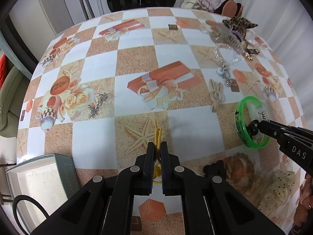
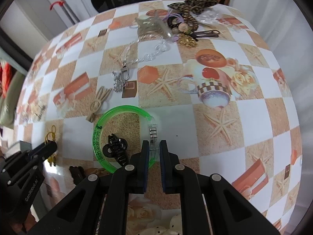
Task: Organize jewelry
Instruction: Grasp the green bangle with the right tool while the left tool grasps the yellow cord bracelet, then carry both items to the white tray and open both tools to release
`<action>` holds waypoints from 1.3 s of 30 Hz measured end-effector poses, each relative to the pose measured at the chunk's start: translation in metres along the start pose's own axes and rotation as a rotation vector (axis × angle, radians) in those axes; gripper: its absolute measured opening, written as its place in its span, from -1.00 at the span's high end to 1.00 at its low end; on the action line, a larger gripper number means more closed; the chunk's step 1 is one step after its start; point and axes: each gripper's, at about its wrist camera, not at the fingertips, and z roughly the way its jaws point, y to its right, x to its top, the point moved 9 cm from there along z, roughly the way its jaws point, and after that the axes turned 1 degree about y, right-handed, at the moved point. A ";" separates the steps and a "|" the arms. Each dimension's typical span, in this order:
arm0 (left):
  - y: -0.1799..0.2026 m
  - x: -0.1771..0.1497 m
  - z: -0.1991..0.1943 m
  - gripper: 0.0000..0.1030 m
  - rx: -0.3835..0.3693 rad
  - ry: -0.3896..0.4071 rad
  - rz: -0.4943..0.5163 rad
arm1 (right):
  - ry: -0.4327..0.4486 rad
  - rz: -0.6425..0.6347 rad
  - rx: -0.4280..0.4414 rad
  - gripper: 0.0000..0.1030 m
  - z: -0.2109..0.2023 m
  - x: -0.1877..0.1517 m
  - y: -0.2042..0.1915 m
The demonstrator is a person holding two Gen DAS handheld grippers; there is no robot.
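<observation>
1. Your left gripper [image 1: 157, 146] is clamped on a bundle of thin yellow elastic loops [image 1: 158, 132], glossy and cord-like; their ends stick out just ahead of the black fingers.
2. Your right gripper [image 2: 154, 146] is clamped on the clear plastic clasp [image 2: 152, 135] of the translucent green bangle [image 2: 101, 125]. The clasp is a flat see-through block with metal parts inside.
3. The bangle's smooth ring curves away to the left of the right gripper and lies on the glossy checked tablecloth [image 2: 215, 45]. Printed green characters run along its band.
4. Inside the ring, just left of the right fingers, lies a shiny black plastic hair claw [image 2: 116, 147] with comb-like teeth.
5. Ahead and to the left of the right gripper lies a beige knotted cord tie [image 2: 98, 101]; beyond it, a silver chain charm [image 2: 122, 77].
6. Far ahead sits a heap of leopard-print fabric, clips and hair ties [image 2: 185, 19].
</observation>
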 end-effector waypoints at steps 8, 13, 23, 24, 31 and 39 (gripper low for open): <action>-0.001 0.005 -0.033 0.80 -0.050 0.055 -0.016 | 0.035 0.031 0.035 0.79 -0.027 0.001 0.007; -0.001 0.004 -0.058 0.80 -0.074 0.093 -0.030 | 0.056 0.032 0.057 0.79 -0.047 -0.001 -0.002; -0.042 -0.014 -0.107 0.80 -0.087 0.144 -0.118 | 0.058 -0.035 0.127 0.79 -0.078 -0.016 -0.049; -0.047 -0.017 -0.110 0.80 -0.082 0.146 -0.125 | 0.054 -0.046 0.140 0.79 -0.079 -0.018 -0.058; -0.102 -0.046 -0.124 0.80 -0.016 0.146 -0.200 | 0.026 -0.155 0.216 0.79 -0.084 -0.034 -0.132; -0.172 -0.087 -0.113 0.80 0.063 0.104 -0.310 | -0.020 -0.304 0.282 0.79 -0.074 -0.054 -0.223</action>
